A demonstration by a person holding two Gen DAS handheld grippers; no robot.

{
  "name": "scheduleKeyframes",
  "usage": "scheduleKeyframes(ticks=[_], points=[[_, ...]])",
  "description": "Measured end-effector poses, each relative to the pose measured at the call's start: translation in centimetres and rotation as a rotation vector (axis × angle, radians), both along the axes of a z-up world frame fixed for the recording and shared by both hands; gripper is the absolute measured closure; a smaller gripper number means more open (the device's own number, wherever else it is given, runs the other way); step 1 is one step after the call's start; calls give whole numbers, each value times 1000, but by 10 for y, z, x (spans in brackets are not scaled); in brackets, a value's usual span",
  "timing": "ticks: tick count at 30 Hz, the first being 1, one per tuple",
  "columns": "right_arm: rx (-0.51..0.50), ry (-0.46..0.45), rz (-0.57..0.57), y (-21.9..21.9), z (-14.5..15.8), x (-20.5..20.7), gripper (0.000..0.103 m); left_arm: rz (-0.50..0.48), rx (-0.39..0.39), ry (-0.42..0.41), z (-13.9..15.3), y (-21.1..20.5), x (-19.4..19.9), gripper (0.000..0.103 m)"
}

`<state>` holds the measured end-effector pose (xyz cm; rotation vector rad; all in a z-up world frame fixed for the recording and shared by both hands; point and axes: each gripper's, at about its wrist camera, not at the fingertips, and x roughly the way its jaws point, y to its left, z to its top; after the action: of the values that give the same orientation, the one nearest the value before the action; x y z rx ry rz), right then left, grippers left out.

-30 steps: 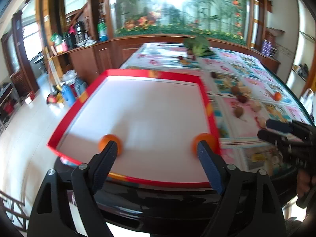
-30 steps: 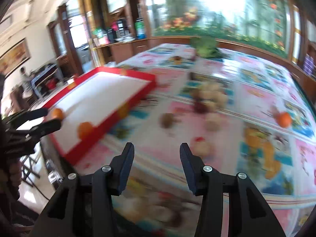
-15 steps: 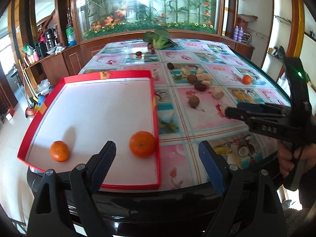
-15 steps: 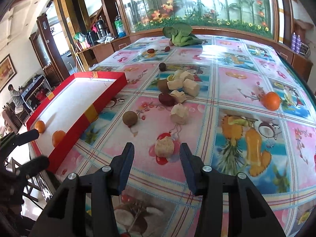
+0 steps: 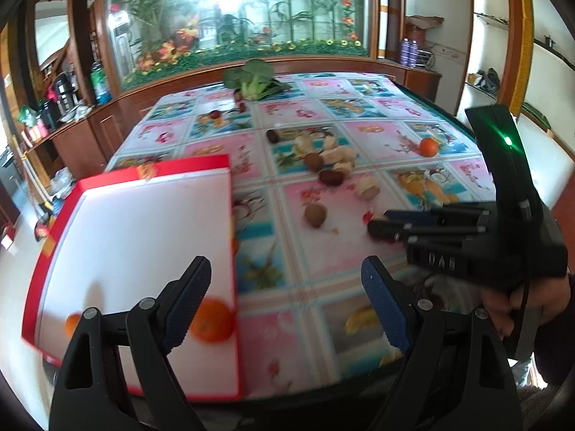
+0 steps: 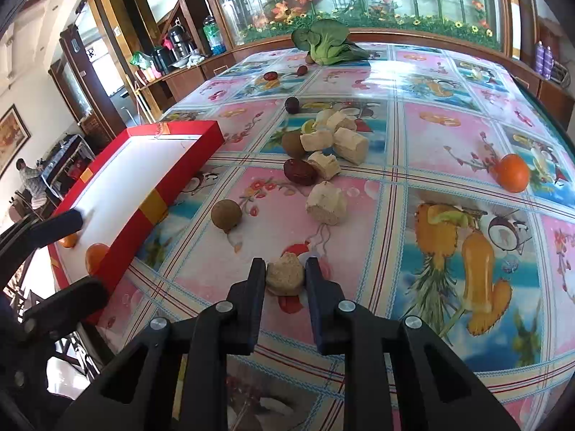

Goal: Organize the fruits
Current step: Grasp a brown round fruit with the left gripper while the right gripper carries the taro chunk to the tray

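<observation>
We start with the counter (image 6: 449,136), spread with a glossy fruit-print cloth that we judge slick enough for round pieces to roll. On its left side sits the red tray (image 6: 158,208) with a white floor, and two oranges (image 5: 212,319) already lie in its near end. A third orange (image 6: 512,177) sits alone well off to the right.

Between them lies the scatter we are sorting: pale, rough-cut chunks (image 6: 350,145) heaped with dark red fruits (image 6: 300,172) and brown round fruits (image 6: 225,215).

The nearest pale chunk (image 6: 285,278) looks light, dry and somewhat crumbly, with a coarse skin that should give good friction. We judge it best taken across its two flatter flanks, gently, since a hard squeeze may break crumbs off.

That chunk rests on the counter directly between the fingers of the right claw (image 6: 285,276), whose jaws are closing on it; both pads already appear to touch its sides.

The left claw (image 5: 287,301) hangs spread wide with nothing between its fingers, over the near right edge of the tray, one orange just beside its left finger.
</observation>
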<state>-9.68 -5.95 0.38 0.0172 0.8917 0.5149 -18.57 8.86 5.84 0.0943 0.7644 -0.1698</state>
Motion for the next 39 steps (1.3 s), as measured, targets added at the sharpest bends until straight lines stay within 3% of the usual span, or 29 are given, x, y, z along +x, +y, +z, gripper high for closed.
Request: scheduleKeyframes(ticks=[6, 16, 20, 24, 25, 33, 39], points=[[11, 1, 4, -5, 1, 0, 82, -17, -15, 72, -11, -9, 37, 18], [147, 70, -22, -28, -2, 14, 82, -41, -15, 191, -35, -30, 87, 50], [152, 72, -22, -28, -2, 14, 82, -24, -24, 227, -44, -30, 100, 66], [152, 72, -20, -27, -2, 13, 82, -15, -22, 221, -44, -33, 101, 69], [152, 73, -20, -27, -2, 13, 82, -10, -21, 218, -45, -33, 102, 78], [125, 59, -16, -22, -1, 11, 82, -5, -35, 207, -45, -31, 99, 79], [73, 21, -14, -15, 2, 7, 82, 10, -62, 150, -26, -22, 83, 79]])
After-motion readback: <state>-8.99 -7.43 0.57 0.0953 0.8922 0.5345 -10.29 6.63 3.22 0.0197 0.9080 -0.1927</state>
